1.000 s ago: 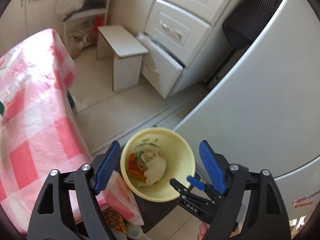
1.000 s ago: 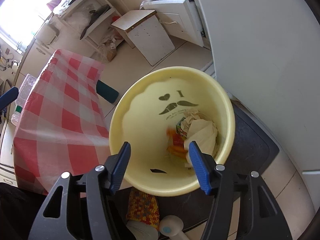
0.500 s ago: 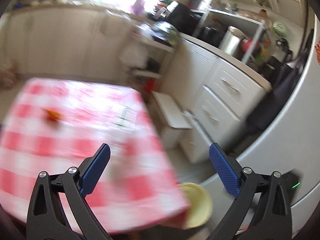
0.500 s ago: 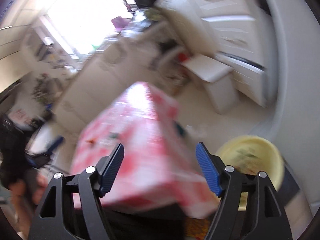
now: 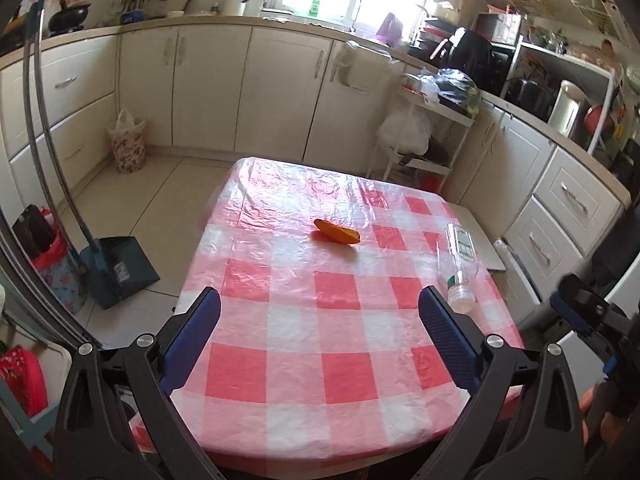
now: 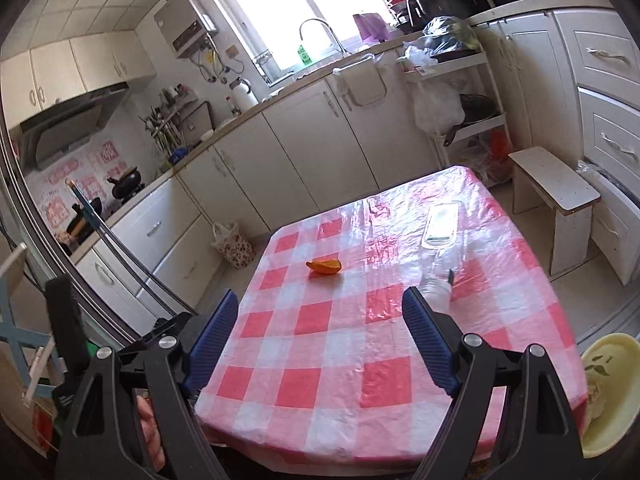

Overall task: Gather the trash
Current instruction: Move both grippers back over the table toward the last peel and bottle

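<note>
An orange peel [image 5: 337, 232] lies near the middle of the red-checked table [image 5: 280, 344]; it also shows in the right wrist view [image 6: 325, 267]. A clear empty plastic bottle [image 5: 459, 265] lies on its side near the table's right edge, also in the right wrist view [image 6: 439, 240]. A yellow bin [image 6: 608, 392] with trash in it stands on the floor beyond the table's right corner. My left gripper [image 5: 320, 322] is open and empty over the near table edge. My right gripper [image 6: 320, 320] is open and empty, with the bottle's cap end by its right finger.
White cabinets line the far wall and right side. A blue dustpan [image 5: 120, 272] with a long handle stands left of the table. A small white stool [image 6: 556, 196] stands right of the table. A floral bin [image 5: 127, 144] stands by the far cabinets.
Both grippers have swung up from above the yellow bin on the floor and now face across the table top. Both stayed open and empty.
</note>
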Available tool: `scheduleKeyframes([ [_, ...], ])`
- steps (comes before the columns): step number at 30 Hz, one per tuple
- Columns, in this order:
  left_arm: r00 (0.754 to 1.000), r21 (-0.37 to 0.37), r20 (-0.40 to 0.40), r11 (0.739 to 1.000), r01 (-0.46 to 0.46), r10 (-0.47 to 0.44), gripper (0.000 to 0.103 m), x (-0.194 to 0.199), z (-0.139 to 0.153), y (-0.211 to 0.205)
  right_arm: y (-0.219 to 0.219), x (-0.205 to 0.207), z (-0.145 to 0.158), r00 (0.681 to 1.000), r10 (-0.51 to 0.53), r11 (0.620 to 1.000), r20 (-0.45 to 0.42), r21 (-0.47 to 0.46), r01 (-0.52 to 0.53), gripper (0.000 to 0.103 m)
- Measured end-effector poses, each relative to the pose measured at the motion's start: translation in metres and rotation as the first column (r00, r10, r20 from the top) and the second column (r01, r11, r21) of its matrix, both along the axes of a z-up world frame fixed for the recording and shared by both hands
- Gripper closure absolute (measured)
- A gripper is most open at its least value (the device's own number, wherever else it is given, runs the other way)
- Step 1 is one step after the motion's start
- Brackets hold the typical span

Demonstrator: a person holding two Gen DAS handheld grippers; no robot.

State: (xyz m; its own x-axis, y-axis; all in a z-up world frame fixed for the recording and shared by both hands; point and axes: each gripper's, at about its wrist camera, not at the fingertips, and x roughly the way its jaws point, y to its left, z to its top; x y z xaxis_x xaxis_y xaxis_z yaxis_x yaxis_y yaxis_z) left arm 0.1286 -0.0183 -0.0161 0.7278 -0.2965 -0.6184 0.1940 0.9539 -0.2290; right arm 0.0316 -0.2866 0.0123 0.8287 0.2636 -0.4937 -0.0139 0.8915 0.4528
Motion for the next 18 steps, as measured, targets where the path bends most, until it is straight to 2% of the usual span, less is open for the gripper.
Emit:
scheduleKeyframes([
  [2,1.000,0.001,-0.001,1.000,0.013,-0.013,0.007,-0.001,-0.002,-0.001,0.007,0.006,-0.002,1.000,-0.013,0.999,-0.008,-0.045,0.013,0.022],
  [10,1.000,-0.019,-0.003,0.999,0.029,-0.029,0.007,-0.012,-0.005,-0.003,0.009,0.024,-0.005,0.998,-0.068,0.993,-0.011,-0.093,0.067,0.020],
  [18,1.000,-0.005,-0.018,1.000,0.023,-0.023,0.007,-0.011,-0.008,-0.005,-0.018,0.023,-0.006,0.990,-0.138,0.984,-0.019,-0.114,0.135,0.015],
])
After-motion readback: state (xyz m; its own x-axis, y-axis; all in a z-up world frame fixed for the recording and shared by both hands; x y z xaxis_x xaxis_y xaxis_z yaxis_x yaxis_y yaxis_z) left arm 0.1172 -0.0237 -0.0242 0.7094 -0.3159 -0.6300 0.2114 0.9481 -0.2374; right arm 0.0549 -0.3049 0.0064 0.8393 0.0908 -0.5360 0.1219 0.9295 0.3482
